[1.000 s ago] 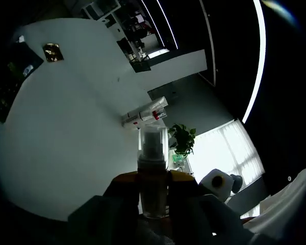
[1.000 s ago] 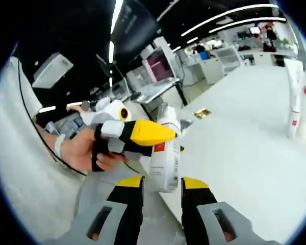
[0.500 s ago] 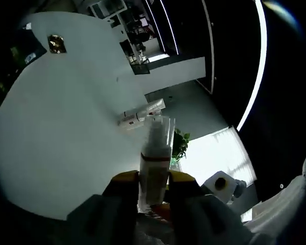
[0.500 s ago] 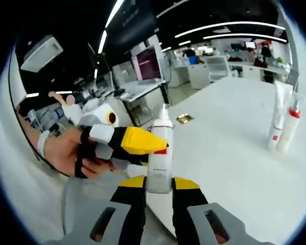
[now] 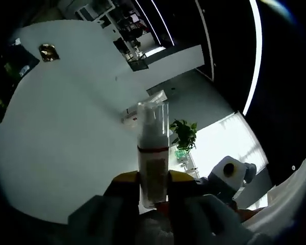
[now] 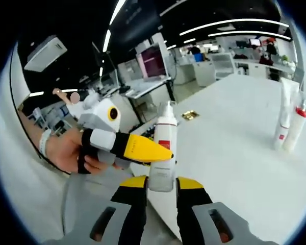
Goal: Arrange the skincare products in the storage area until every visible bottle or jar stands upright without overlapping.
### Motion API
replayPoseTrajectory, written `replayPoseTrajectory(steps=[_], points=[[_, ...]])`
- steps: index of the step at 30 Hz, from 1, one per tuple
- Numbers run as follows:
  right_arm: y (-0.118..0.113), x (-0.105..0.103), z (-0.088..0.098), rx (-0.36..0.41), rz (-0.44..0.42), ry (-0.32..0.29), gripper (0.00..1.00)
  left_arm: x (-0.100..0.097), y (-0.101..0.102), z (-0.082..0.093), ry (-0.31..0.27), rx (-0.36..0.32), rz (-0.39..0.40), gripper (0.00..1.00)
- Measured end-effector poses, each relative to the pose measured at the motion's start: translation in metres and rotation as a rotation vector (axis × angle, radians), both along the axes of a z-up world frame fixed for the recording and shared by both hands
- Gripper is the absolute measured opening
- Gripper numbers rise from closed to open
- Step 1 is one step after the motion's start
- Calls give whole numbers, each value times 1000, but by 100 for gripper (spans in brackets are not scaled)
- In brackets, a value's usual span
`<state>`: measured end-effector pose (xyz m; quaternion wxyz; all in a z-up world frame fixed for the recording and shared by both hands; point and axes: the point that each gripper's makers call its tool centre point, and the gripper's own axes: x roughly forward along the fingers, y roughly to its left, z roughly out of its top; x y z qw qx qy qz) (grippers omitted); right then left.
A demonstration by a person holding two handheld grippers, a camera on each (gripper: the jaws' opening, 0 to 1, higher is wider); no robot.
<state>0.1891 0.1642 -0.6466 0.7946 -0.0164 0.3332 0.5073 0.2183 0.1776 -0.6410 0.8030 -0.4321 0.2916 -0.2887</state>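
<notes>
A white pump bottle with a red band and a clear cap stands between my left gripper's yellow jaws, which are shut on its body. In the right gripper view the same bottle rises upright over the table's corner. There the left gripper clamps it from the left at mid-height. My right gripper sits under it, its jaws pressed to the bottle's base. Two more products, a white tube and a red-capped bottle, stand upright together far off on the table.
A small gold object lies near the table's far edge. A person's hand holds the left gripper. Desks and monitors stand beyond the table. A potted plant sits off the table.
The bottle went from tilted to upright between the grippers. My right jaws have narrowed onto its base. Both views shifted slightly with the hands.
</notes>
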Motion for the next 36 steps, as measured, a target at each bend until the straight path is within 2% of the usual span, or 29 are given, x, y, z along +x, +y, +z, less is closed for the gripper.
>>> replayPoseTrajectory(steps=[2, 5, 9, 11, 14, 17, 20, 21, 24, 28, 33, 36], points=[[-4, 2, 4, 26, -5, 6, 29, -1, 2, 0, -5, 24, -3, 15], [-10, 5, 12, 74, -34, 26, 30, -1, 4, -4, -39, 102, -20, 15], [-12, 16, 33, 193, -108, 63, 32, -5, -4, -7, -97, 185, -74, 14], [-11, 18, 35, 192, -107, 65, 32, -11, -11, -7, -117, 214, -116, 14], [-4, 17, 32, 181, -90, 79, 33, -18, -22, -9, -166, 292, -187, 15], [2, 10, 23, 161, -71, 139, 33, -25, -29, -11, -208, 360, -238, 15], [4, 8, 19, 151, -77, 158, 23, -31, -35, -12, -260, 440, -286, 15], [4, 9, 18, 147, -83, 158, 22, -33, -37, -13, -269, 451, -301, 15], [4, 6, 12, 127, -83, 185, 22, -37, -36, -19, -285, 545, -337, 15], [2, 2, 8, 121, -87, 198, 17, -41, -36, -20, -305, 569, -369, 15], [-2, 3, 7, 120, -103, 177, 16, -40, -36, -21, -315, 599, -378, 15], [-3, 9, 7, 132, -131, 175, 16, -36, -31, -20, -372, 653, -386, 16]])
